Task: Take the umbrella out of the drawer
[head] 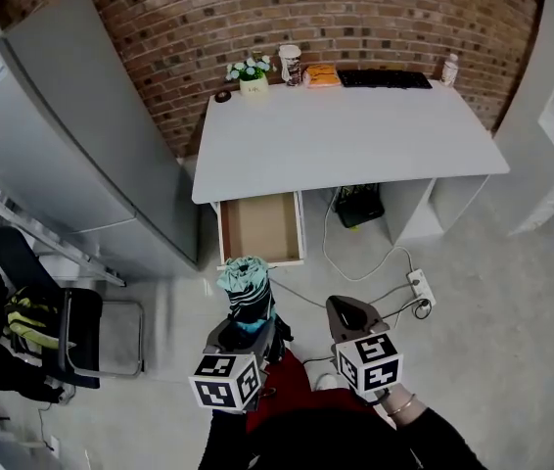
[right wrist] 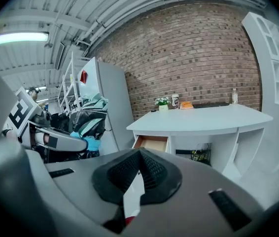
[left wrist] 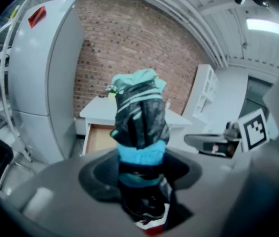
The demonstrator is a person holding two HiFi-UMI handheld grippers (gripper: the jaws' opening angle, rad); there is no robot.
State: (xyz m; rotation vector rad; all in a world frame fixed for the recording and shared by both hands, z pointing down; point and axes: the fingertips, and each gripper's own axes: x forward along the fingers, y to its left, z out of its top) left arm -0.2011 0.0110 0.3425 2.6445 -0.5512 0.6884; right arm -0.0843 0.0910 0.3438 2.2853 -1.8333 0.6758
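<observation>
The folded umbrella (head: 246, 290), teal and black, stands upright in my left gripper (head: 248, 327), whose jaws are shut around its lower part. It hangs in the air in front of the open wooden drawer (head: 258, 229), which shows a bare bottom. In the left gripper view the umbrella (left wrist: 139, 116) rises from between the jaws and hides part of the drawer (left wrist: 99, 138). My right gripper (head: 349, 312) is to the right of the umbrella, shut and holding nothing. In the right gripper view the umbrella (right wrist: 90, 116) is at the left, apart from the closed tips of the right gripper (right wrist: 139, 155).
The white desk (head: 346, 137) against the brick wall carries a plant (head: 250, 72), a cup, a keyboard (head: 385, 79) and a bottle (head: 450, 69). A tall grey fridge (head: 67, 150) stands left of the drawer. A black chair (head: 73, 333) is at the left; a power strip (head: 419, 284) with cables lies on the floor.
</observation>
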